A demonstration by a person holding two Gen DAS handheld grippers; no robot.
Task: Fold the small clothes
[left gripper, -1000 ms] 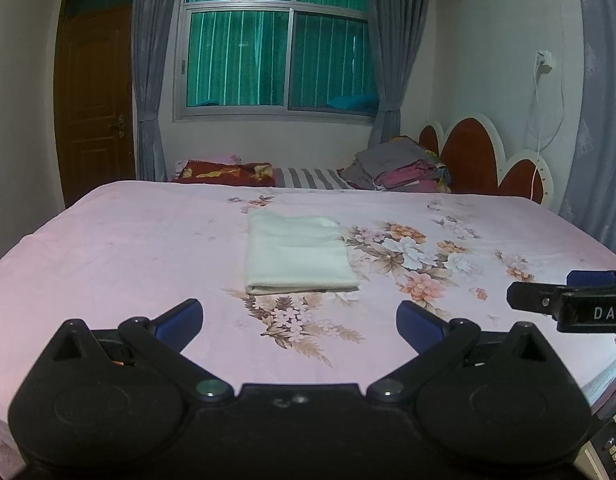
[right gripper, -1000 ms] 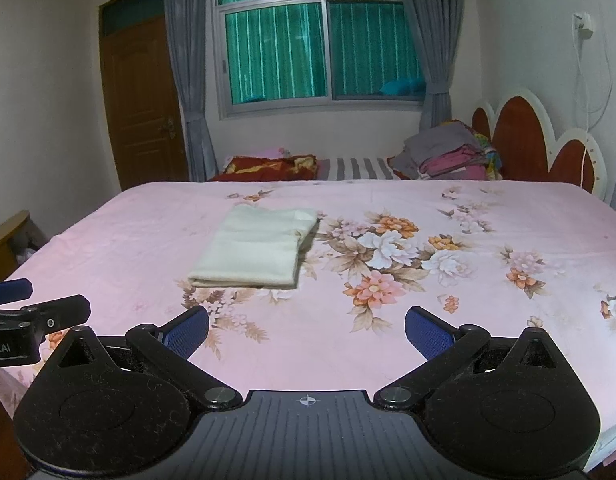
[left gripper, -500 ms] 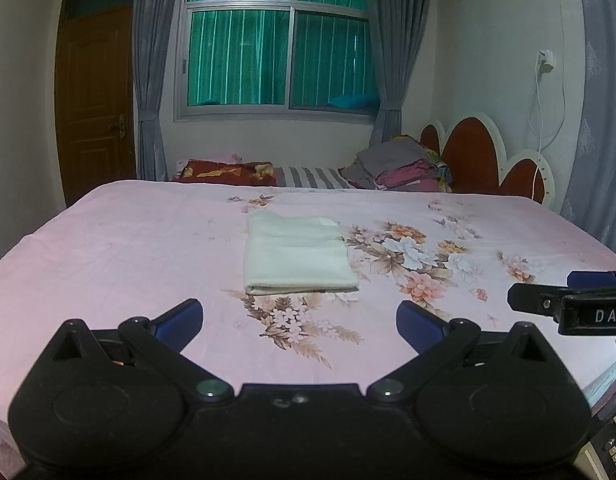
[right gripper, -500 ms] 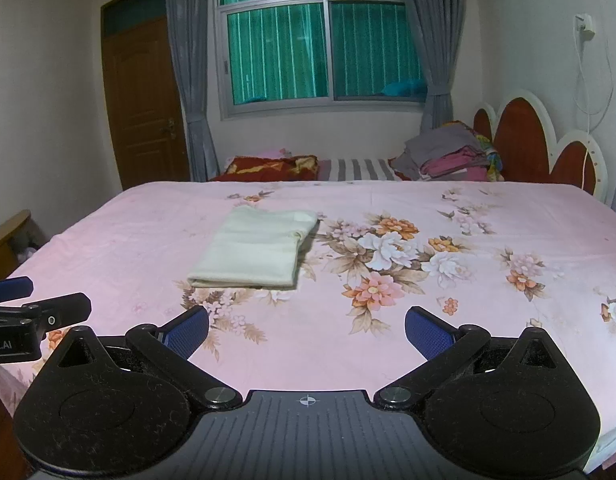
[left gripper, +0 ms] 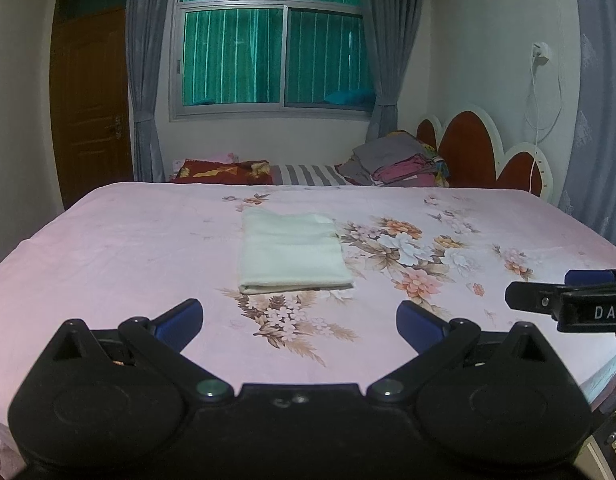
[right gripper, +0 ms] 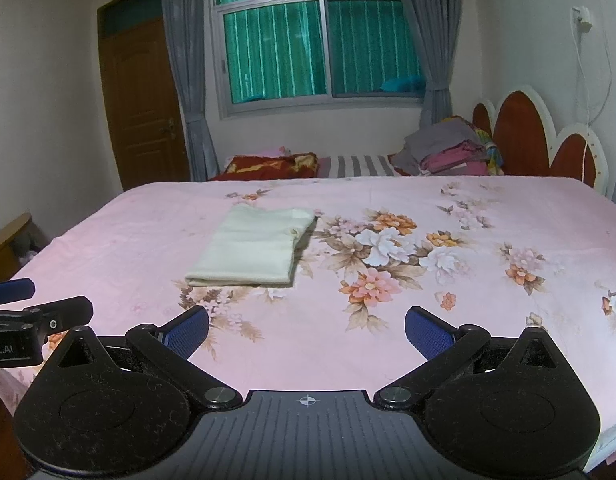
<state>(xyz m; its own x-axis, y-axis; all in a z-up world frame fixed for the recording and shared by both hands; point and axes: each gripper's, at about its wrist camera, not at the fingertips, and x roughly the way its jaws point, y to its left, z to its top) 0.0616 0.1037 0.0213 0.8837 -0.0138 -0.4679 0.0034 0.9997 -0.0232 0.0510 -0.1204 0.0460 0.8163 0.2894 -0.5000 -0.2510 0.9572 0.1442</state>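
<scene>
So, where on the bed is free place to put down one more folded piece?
Left of the folded cream cloth, bare pink sheet runs to the bed's edge. Right of it lies flat floral print. Crowded: the far side, with the clothes pile near the headboard.

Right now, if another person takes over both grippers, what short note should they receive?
Left gripper: open, holding nothing, held over the near side of the bed.
Right gripper: open, holding nothing, beside the left one.
Pale cloth: lies on the pink floral sheet, ahead of both grippers, touched by neither.
Done: the cloth is already a flat rectangle with layered edges at the near end.
Left: I cannot tell if another fold is wanted. A pile of clothes sits by the headboard; whether it belongs to the job is unclear.
</scene>
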